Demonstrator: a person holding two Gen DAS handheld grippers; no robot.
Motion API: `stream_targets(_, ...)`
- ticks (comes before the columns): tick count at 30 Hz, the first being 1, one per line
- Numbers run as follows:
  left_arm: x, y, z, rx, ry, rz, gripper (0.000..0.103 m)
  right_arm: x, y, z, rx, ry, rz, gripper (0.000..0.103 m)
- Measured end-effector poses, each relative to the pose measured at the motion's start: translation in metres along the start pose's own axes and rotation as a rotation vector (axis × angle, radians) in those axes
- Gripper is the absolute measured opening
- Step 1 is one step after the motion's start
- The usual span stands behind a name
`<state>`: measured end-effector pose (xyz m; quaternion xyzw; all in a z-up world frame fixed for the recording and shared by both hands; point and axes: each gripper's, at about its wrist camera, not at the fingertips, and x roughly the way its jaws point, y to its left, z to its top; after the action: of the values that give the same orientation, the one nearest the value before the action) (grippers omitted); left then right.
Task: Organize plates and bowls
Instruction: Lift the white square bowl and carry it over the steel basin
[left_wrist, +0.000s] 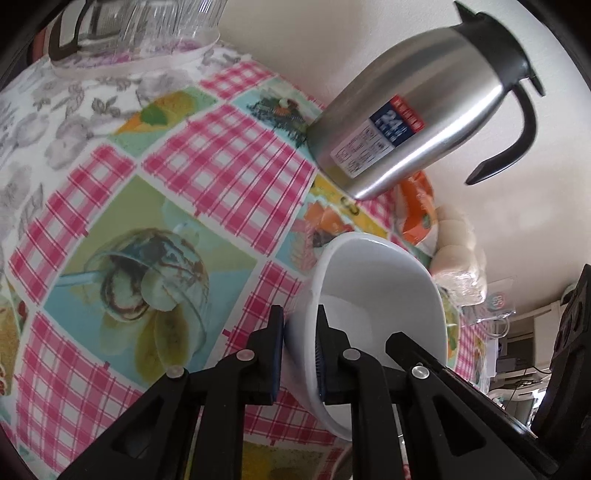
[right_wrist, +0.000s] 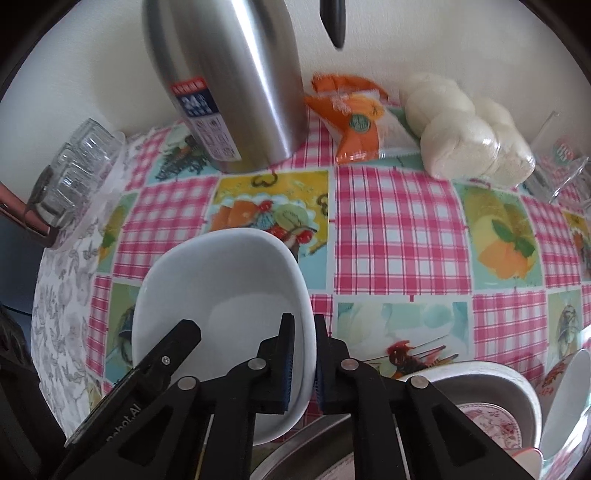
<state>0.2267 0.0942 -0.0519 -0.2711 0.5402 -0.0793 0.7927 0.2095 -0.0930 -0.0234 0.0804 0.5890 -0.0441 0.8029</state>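
Both grippers, left (left_wrist: 300, 325) and right (right_wrist: 303, 334), clamped on opposite rims of white bowl (right_wrist: 221, 288). Lift level, evenly; probably destined for near-right dish stack (right_wrist: 491, 402).

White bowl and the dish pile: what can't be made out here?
- White bowl: near rim hidden behind the left gripper and right gripper.
- Dish pile, right wrist view: cut off by the bottom edge; count unclear.
- Glass jug, left wrist view: top cut off.

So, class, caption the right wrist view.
Both tongs grip opposite rims of a white bowl over the checked tablecloth.
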Motion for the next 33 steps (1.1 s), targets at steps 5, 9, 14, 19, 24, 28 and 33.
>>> stream_targets(5,-0.026,-0.01,0.004,0.028,-0.051,0.0,0.015,-0.024,0.006,-0.006,-0.023,-0.048,0.019,0.01)
stream_targets(9,-0.044,-0.021,0.002,0.056,-0.072,-0.015,0.015,-0.045,0.004,-0.008,-0.01,-0.086,0.041,0.01)
stream_targets(14,-0.071,-0.042,-0.007,0.101,-0.108,-0.025,0.015,-0.074,-0.001,-0.015,-0.006,-0.131,0.056,0.01)
stream_targets(19,-0.092,-0.064,-0.018,0.155,-0.129,-0.052,0.015,-0.105,-0.016,-0.024,0.019,-0.181,0.087,0.01)
stream_targets(24,-0.102,-0.09,-0.032,0.219,-0.134,-0.051,0.015,-0.133,-0.031,-0.035,0.03,-0.235,0.078,0.01)
stream_targets(28,-0.11,-0.109,-0.047,0.258,-0.132,-0.074,0.015,-0.149,-0.051,-0.044,0.071,-0.26,0.088,0.01)
stream_targets(33,-0.117,-0.13,-0.063,0.304,-0.133,-0.09,0.015,-0.163,-0.08,-0.058,0.132,-0.282,0.122,0.01)
